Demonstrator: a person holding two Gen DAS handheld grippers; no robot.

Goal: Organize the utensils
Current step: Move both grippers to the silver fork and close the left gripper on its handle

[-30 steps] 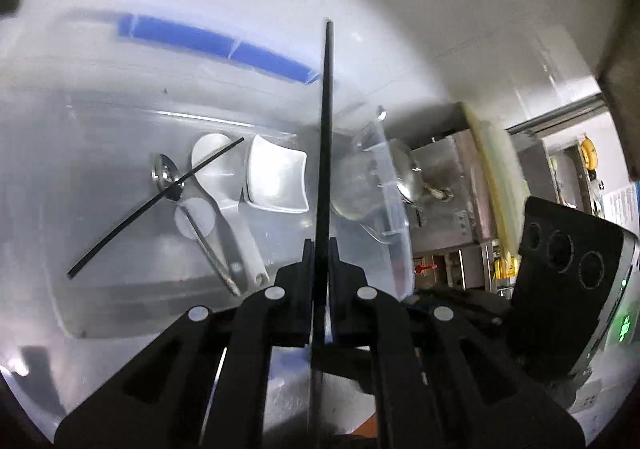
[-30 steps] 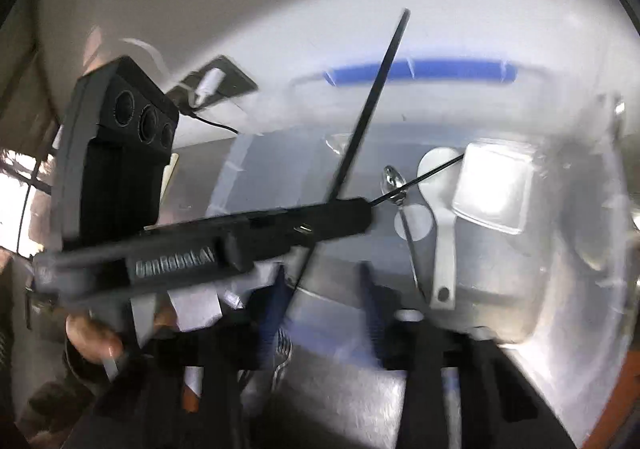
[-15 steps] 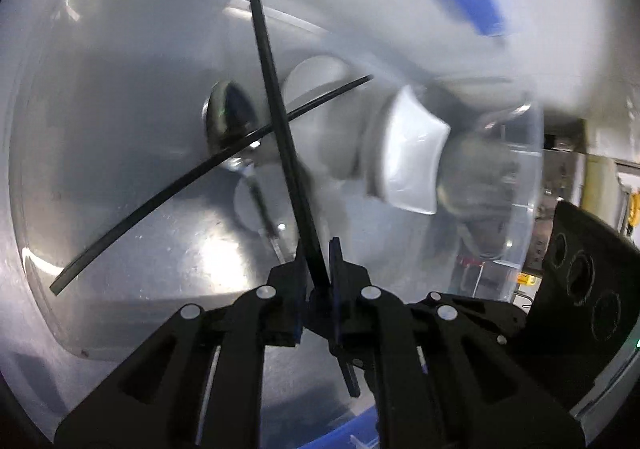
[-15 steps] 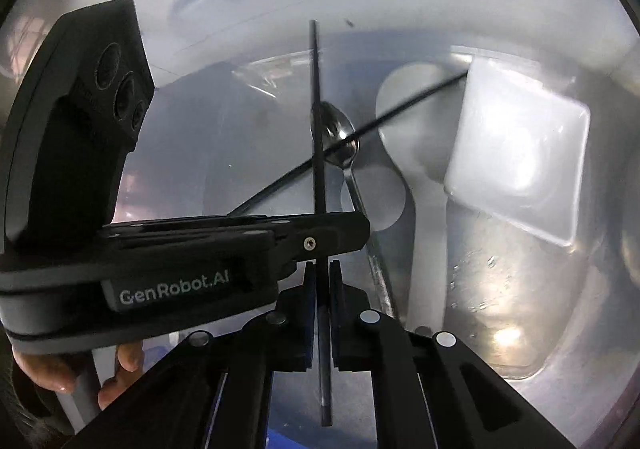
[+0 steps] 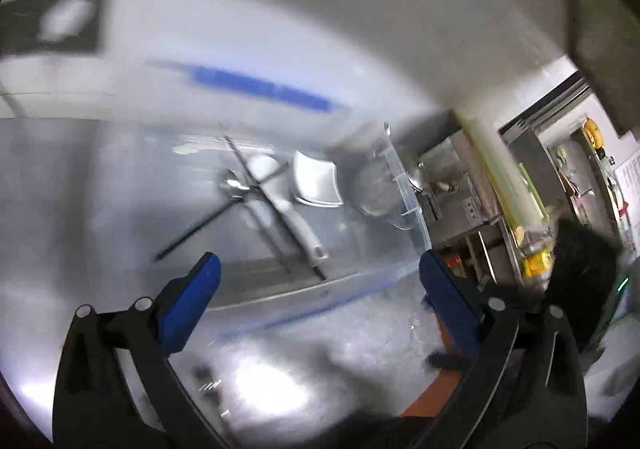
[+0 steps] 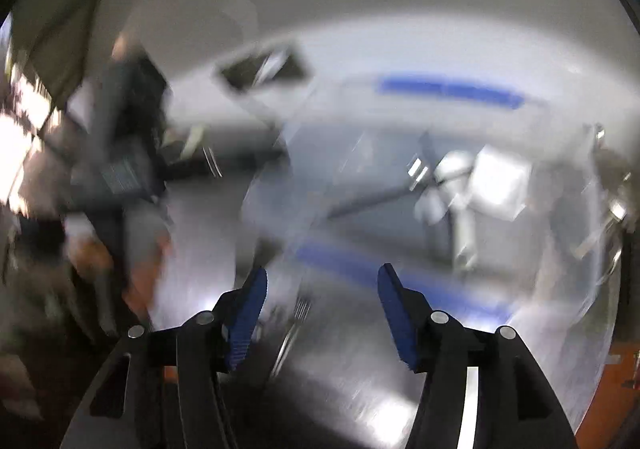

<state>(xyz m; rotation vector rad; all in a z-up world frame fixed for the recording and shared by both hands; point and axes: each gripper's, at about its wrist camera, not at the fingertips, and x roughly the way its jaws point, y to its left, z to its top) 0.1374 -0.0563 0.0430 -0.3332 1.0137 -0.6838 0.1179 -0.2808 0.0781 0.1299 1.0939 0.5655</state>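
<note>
Both tools are opening with nothing between their jaws: the left tool (image 5: 320, 281) wide, the right tool (image 6: 322, 289) narrower. Ahead, the clear bin (image 5: 404, 189) holds crossed black chopsticks (image 5: 208, 221), a metal spoon (image 5: 232, 185), a white spoon (image 5: 288, 209) and a square dish (image 5: 316, 181).

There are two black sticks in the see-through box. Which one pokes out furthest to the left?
The long black chopstick that slants down to the left, past the metal spoon. The other chopstick crosses over it and slants down to the right, along the white spoon.

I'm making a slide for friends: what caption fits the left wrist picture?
Empty left tongs opening above a clear bin holding two black chopsticks, spoons and a white dish.
</note>
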